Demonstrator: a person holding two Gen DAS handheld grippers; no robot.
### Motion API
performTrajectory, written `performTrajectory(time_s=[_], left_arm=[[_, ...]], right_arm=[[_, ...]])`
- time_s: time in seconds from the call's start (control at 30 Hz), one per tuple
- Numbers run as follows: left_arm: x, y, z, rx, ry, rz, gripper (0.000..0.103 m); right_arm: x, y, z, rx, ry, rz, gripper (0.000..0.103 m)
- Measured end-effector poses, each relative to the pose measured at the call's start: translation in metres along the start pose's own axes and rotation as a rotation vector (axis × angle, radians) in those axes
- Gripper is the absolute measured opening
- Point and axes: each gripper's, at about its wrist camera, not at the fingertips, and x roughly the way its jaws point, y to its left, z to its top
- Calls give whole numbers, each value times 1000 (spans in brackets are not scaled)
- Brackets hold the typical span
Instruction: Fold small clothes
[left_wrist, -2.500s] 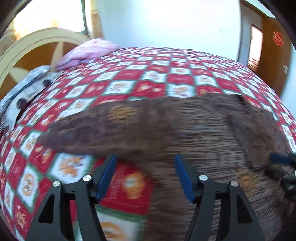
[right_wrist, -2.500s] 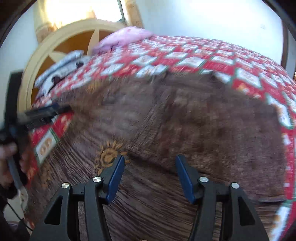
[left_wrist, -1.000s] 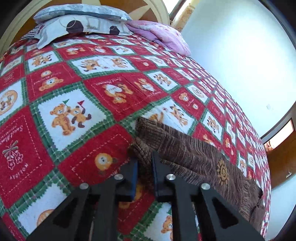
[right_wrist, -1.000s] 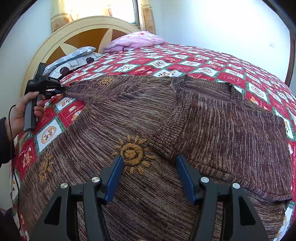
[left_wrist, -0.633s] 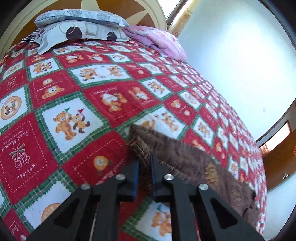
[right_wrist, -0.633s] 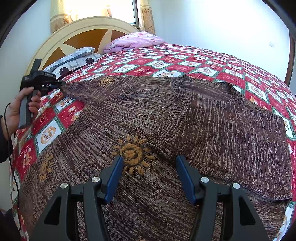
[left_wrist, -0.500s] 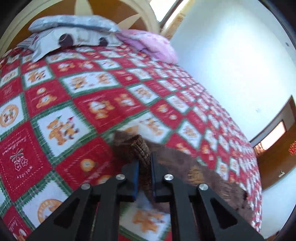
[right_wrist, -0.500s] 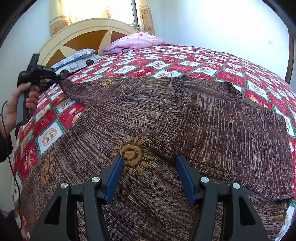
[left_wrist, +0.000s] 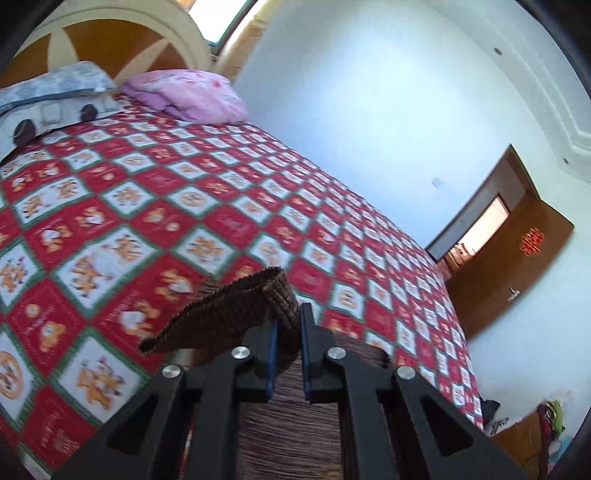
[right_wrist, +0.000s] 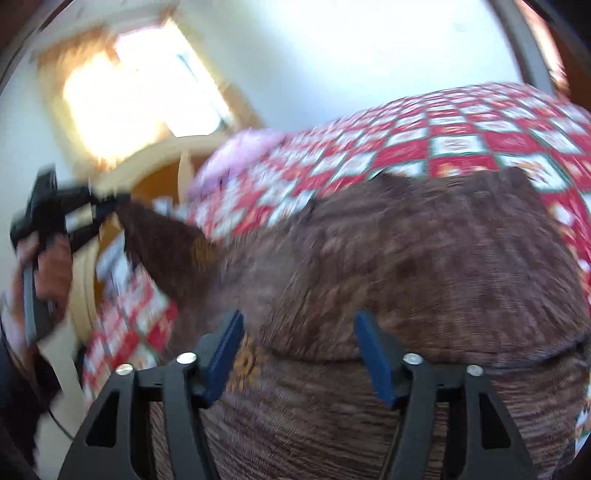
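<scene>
A brown knitted sweater (right_wrist: 424, 266) lies spread on the red patchwork bedspread (left_wrist: 155, 206). My left gripper (left_wrist: 287, 332) is shut on the ribbed cuff of the sweater's sleeve (left_wrist: 236, 306) and holds it up off the bed. The right wrist view shows that gripper (right_wrist: 107, 206) at far left in a hand, with the sleeve (right_wrist: 166, 251) stretched from it down to the sweater's body. My right gripper (right_wrist: 299, 343) hovers over the sweater's lower body, its jaws opening, with no fabric pinched between them.
A pink pillow (left_wrist: 184, 96) and a grey patterned pillow (left_wrist: 48, 96) lie against the arched wooden headboard (left_wrist: 110, 40). A white wall runs along the bed's far side, with a brown door (left_wrist: 517, 266) at right. Bright window (right_wrist: 136, 92) behind the headboard.
My left gripper has lifted the sleeve cuff off the bedspread and carried it up and inward. The right gripper has rolled and shifted over the sweater, and its jaws stand wider than before.
</scene>
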Motion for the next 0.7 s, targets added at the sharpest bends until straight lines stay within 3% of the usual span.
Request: performTrajectory(time_s=[0.1,0.33,0.53,0.6,0.67,0.7], left_arm=[[8,-33,-12,36,18,-36,11],[40,-99,-67,161,92,-79,11],[63,-138,-136,389,212,-79,19],[56,-143,-152,471,213,-74,33],[43,-138,-159,543,172,-65,60],[37,-133,-160,573,148,-52,66]], right_arm=[[-14,-17,4,101,-81,-15,75],[-24,-35,7,208,-140,-26,76],[-31,-54,8,299,-159,-17,76],[-32,-56,7,303,-156,-15,76],[-30,-55,9,296,-154,-16,76],[-30,-54,8,290,-152,-17,76]])
